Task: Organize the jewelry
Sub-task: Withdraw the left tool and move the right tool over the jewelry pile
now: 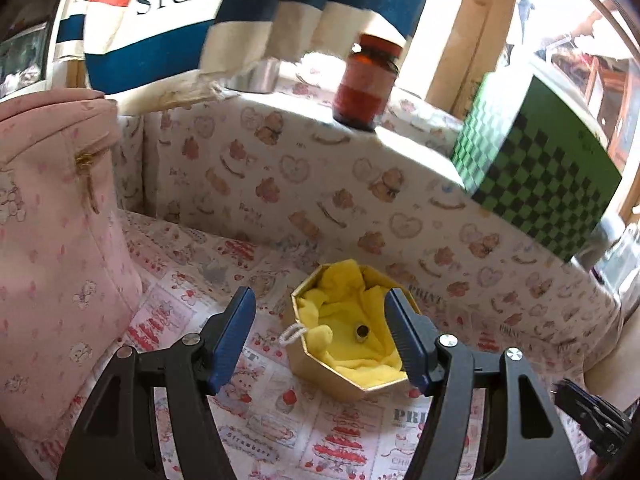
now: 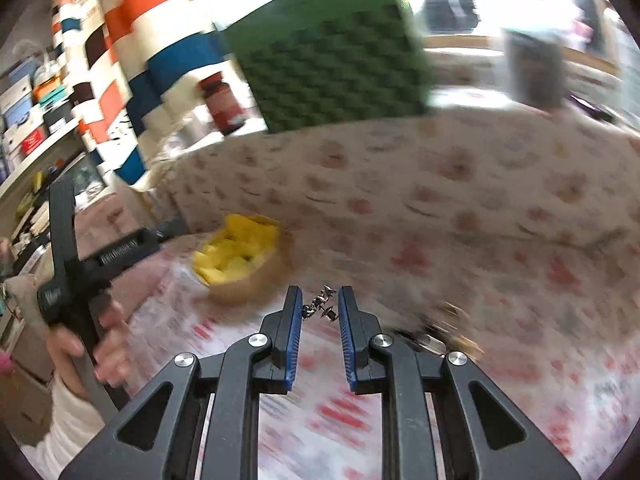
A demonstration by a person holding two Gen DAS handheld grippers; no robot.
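Observation:
A gold octagonal box (image 1: 320,372) lined with yellow cloth sits on the patterned tablecloth. A small gold ring (image 1: 362,332) lies inside it. My left gripper (image 1: 320,334) is open, with its fingers on either side of the box and just above it. The box also shows in the right wrist view (image 2: 240,288), blurred, to the left. My right gripper (image 2: 319,304) is shut on a small silver metal jewelry piece (image 2: 320,305) and holds it above the cloth, to the right of the box. More jewelry (image 2: 436,340) lies blurred just right of it.
A pink pouch (image 1: 52,240) stands at the left. A raised ledge behind the box carries an amber jar (image 1: 366,84) and a green checkered box (image 1: 540,168). A striped bag (image 1: 180,20) hangs at the back.

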